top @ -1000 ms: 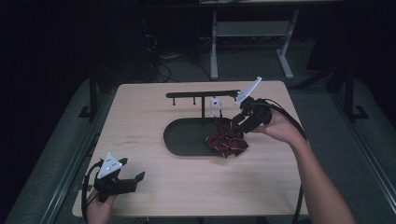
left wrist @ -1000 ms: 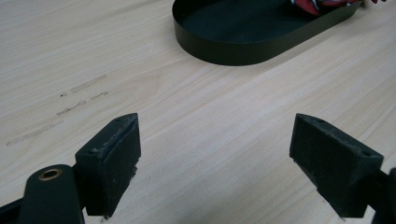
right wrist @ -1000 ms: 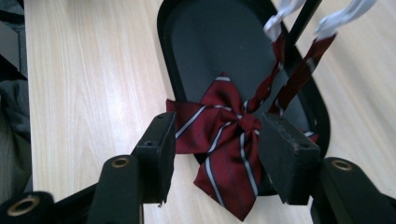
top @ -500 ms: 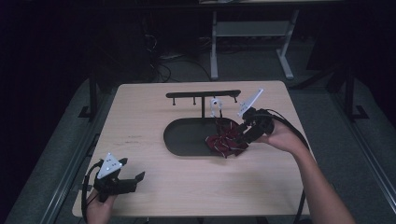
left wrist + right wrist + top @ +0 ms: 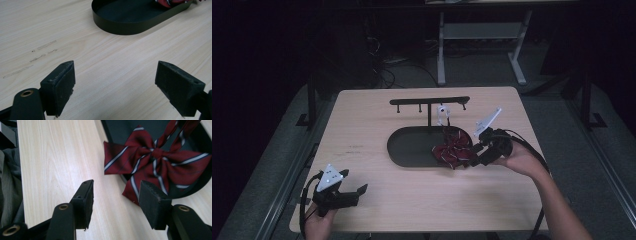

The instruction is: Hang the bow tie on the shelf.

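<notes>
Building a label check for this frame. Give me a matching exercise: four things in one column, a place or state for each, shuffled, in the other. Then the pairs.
Things:
1. left tongs
2. right tongs
3. striped bow tie
4. black hook rack

Places or states:
A. hangs partly over the rim of the oval tray
B. open above bare wood at the near left of the table
C. stands behind the tray
D. open beside the tray's right end, holding nothing

Pairs: 1-B, 2-D, 3-A, 4-C
</notes>
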`<state>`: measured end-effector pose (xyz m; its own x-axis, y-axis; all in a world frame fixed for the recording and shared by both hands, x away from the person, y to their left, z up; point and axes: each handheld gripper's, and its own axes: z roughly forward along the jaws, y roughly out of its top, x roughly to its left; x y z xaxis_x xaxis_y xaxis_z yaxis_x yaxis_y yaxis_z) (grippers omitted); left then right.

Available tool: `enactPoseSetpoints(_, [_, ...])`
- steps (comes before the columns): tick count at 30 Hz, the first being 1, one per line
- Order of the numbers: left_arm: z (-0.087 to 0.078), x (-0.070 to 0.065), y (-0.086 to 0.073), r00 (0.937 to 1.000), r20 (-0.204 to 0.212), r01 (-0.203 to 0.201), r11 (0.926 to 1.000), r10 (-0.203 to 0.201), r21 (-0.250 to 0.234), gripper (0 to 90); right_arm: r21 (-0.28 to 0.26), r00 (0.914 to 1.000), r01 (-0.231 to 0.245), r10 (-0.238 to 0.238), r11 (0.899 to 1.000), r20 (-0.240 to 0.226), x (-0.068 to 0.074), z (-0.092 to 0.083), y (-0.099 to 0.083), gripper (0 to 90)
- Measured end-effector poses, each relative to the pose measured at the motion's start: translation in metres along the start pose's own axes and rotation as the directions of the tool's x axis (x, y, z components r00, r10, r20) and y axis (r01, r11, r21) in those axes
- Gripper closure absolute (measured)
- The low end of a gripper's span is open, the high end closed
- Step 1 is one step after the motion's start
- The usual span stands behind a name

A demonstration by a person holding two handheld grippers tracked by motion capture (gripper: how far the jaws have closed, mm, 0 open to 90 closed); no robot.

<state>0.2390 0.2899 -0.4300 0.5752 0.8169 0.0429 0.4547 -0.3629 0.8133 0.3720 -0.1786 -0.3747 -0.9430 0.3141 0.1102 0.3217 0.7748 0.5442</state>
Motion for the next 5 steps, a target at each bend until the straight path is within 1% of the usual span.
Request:
enactPoseSetpoints(3, [0.000, 0.000, 0.000, 1.0000, 0.002, 0.001, 1.0000, -0.001, -0.005, 16.1, -0.009, 1.0000, -0.006, 0.006, 1.000, -0.008, 0.005, 0.004, -0.009, 44.5])
enactPoseSetpoints(5, [0.000, 0.000, 0.000, 1.0000, 0.002, -0.006, 1.0000, 0.006, 0.004, 16.1, -0.007, 0.9999, -0.010, 0.010, 1.000, -0.003, 0.010, 0.007, -0.015, 44.1])
